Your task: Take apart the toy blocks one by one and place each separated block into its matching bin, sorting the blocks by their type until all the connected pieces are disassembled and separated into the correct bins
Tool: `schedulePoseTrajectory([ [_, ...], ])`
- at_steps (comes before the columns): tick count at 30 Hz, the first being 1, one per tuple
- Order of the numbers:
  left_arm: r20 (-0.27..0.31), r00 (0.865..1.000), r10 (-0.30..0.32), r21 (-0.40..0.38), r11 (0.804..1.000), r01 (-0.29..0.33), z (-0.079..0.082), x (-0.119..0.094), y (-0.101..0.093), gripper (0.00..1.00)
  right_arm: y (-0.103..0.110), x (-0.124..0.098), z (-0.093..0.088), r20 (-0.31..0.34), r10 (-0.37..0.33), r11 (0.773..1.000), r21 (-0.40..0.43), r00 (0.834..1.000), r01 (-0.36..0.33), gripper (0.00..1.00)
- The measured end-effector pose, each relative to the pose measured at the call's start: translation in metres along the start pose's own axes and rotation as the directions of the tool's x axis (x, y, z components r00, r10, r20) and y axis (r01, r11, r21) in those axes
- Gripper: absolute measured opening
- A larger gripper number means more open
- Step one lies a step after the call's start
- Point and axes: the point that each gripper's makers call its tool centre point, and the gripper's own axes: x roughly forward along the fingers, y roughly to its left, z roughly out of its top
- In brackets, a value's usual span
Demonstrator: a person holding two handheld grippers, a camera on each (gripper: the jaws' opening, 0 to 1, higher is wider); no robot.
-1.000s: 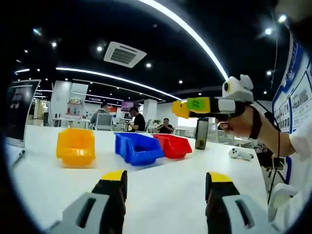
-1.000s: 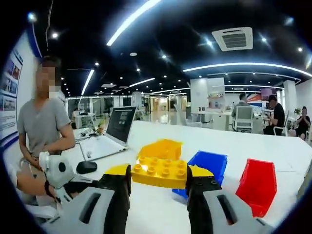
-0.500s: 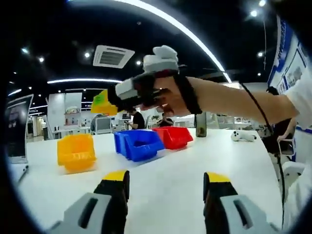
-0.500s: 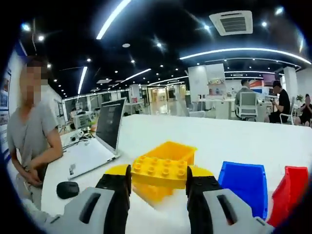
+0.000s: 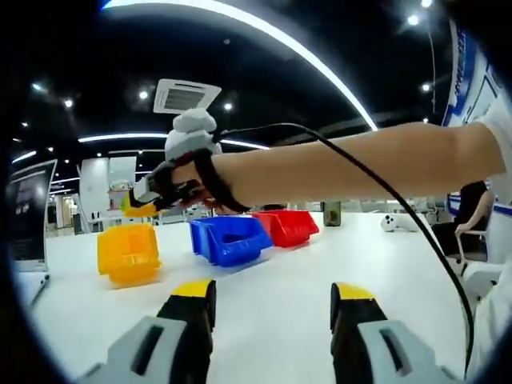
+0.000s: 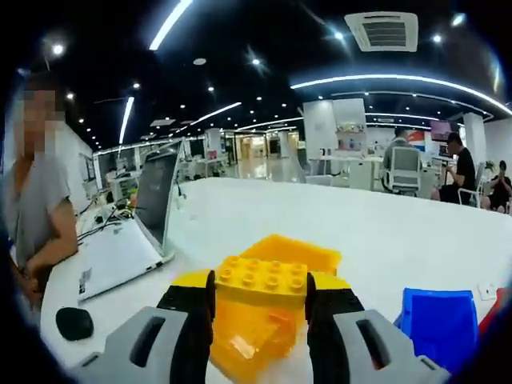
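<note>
Yellow block point(image 6: 262, 281), studs up, sits pinched between the right tongs point(image 6: 260, 300) directly above the yellow bin point(image 6: 268, 316), so this piece looks one release from sorted. Left tongs point(image 5: 264, 300) stand wide and empty over the white desk point(image 5: 272, 264), short of the blue bin point(image 5: 230, 238) and red bin point(image 5: 286, 226). How many blocks remain I cannot tell.

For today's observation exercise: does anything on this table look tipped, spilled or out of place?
Nothing stands out. The yellow bin, blue bin and red bin sit in a row on the white table; the right gripper holds a yellow block above the yellow bin.
</note>
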Motion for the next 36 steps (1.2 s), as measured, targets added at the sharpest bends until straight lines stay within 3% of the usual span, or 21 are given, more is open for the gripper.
schedulePoseTrajectory([
  [2,0.001,1.0,0.0,0.003,1.0,0.0,0.0,0.0,0.001,0.58,0.011,-0.002,0.001,0.008,0.015,0.999,-0.034,1.0,-0.015,0.46],
  [4,0.003,1.0,0.001,0.005,1.0,-0.002,0.0,0.0,0.002,0.58,0.009,-0.005,0.001,0.008,-0.024,0.992,-0.121,1.0,0.025,0.49],
  [7,0.004,1.0,0.003,0.009,1.0,-0.003,-0.001,0.0,0.002,0.58,0.008,-0.007,0.024,0.155,-0.023,0.983,-0.179,0.988,0.051,0.83],
  [8,0.006,1.0,0.004,0.009,1.0,-0.004,0.0,0.0,0.002,0.58,0.006,-0.012,0.023,0.144,-0.03,0.983,-0.174,0.989,0.056,0.85],
  [10,0.009,1.0,0.004,0.007,1.0,-0.004,0.0,-0.001,0.002,0.58,0.007,-0.017,0.019,0.126,-0.025,0.987,-0.155,0.992,0.044,0.75],
  [13,0.01,1.0,0.005,0.007,1.0,-0.005,0.0,-0.001,0.001,0.58,0.007,-0.03,0.017,0.121,-0.014,0.986,-0.162,0.992,0.033,0.73],
  [19,0.042,0.999,0.01,-0.024,1.0,-0.009,0.007,-0.006,0.002,0.57,0.0,-0.111,0.02,0.173,0.049,0.991,-0.135,0.984,-0.025,0.69],
  [25,0.054,0.998,0.01,-0.043,0.999,-0.008,0.01,-0.007,0.0,0.56,-0.026,-0.206,0.015,0.214,0.051,0.991,-0.13,0.975,-0.023,0.67],
  [30,0.079,0.997,0.01,-0.085,0.996,-0.004,0.018,-0.01,0.002,0.55,-0.049,-0.295,0.006,0.273,-0.001,0.996,-0.09,0.962,0.027,0.65],
  [36,0.081,0.996,0.02,-0.126,0.992,-0.009,0.024,-0.014,0.003,0.55,-0.06,-0.363,-0.018,0.291,-0.076,0.992,-0.077,0.954,0.102,0.63],
])
